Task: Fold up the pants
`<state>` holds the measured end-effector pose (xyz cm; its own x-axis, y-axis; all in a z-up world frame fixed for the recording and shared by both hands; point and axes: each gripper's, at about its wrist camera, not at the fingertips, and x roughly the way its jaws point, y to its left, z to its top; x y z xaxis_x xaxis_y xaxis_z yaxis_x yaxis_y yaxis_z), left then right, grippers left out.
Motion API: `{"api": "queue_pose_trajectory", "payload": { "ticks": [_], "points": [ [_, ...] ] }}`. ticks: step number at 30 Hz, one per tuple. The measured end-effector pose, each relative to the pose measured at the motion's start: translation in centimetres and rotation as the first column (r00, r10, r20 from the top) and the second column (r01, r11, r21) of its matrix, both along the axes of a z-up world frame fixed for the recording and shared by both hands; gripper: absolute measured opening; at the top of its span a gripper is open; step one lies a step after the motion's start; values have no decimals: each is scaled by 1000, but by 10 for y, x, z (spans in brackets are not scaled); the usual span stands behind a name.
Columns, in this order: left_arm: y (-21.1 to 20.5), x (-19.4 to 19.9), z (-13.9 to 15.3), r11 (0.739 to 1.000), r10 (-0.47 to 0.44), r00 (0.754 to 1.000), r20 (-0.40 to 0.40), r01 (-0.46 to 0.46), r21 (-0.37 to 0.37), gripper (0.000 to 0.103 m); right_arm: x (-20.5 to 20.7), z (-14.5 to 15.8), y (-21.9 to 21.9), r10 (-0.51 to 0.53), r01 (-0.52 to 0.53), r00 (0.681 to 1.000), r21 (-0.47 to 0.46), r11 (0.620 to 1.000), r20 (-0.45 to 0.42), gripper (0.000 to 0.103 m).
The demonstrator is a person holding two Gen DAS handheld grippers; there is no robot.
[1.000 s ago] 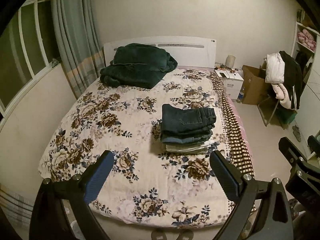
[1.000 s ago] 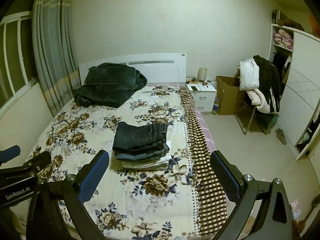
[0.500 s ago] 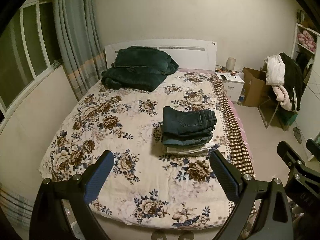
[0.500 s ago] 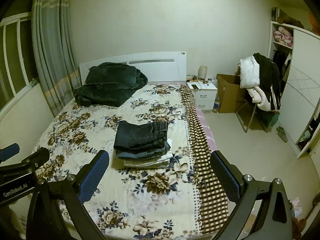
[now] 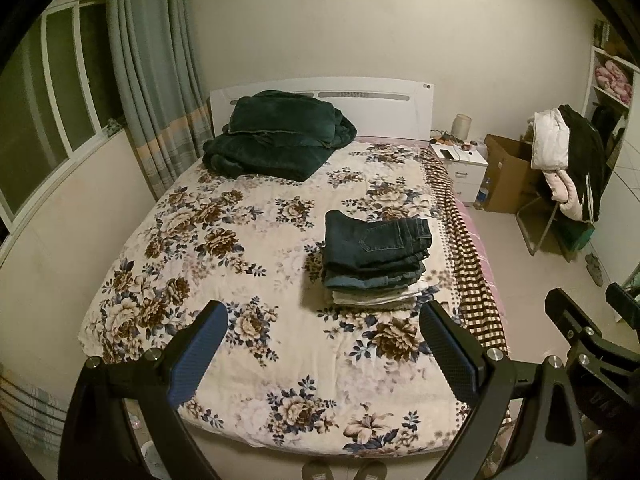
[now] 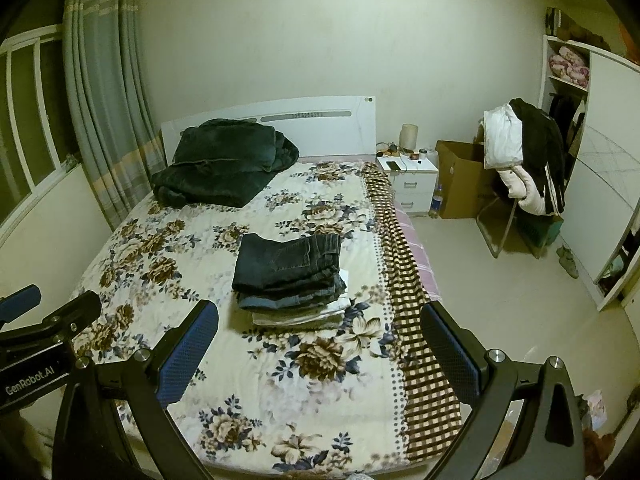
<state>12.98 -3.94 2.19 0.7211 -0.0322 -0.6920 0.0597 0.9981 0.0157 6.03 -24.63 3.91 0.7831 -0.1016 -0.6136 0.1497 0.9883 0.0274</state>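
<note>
The folded pants (image 5: 376,236) are lying atop a stack on the right half of the bed (image 5: 248,408), long axis running left-right, well beyond both tongs; the left tongs (image 5: 324,348) and right tongs (image 6: 320,344) are hanging spread and empty; the right tongs are sitting nearer in line with the stack.

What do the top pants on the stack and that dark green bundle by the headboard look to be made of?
Top pants: likely denim, dark blue and matte; stitched seams and a back pocket show. Dark green bundle: probably plush fleece or velvet-like fabric, given its soft sheen and thick, rounded folds. Neither gripper, left or right, touches either, so stiffness is unconfirmed.
</note>
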Motion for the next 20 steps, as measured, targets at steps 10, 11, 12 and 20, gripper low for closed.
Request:
{"api": "queue_pose_trajectory", "payload": {
  "ticks": [10,11,12,20],
  "points": [
    [0,-6,0,1000,2,1000,-2,-2,4,98,-1,0,0,1,-1,1000,4,1000,-1,103],
    [0,-6,0,1000,2,1000,-2,-2,4,98,-2,-1,0,1,-1,1000,4,1000,-1,103],
    [0,-6,0,1000,3,1000,-5,-3,5,98,-1,0,0,2,-2,1000,4,1000,-3,103],
    [-1,-8,-1,1000,5,1000,2,-5,11,98,-5,-2,0,0,0,1000,10,1000,-6,103]
  ]
}}
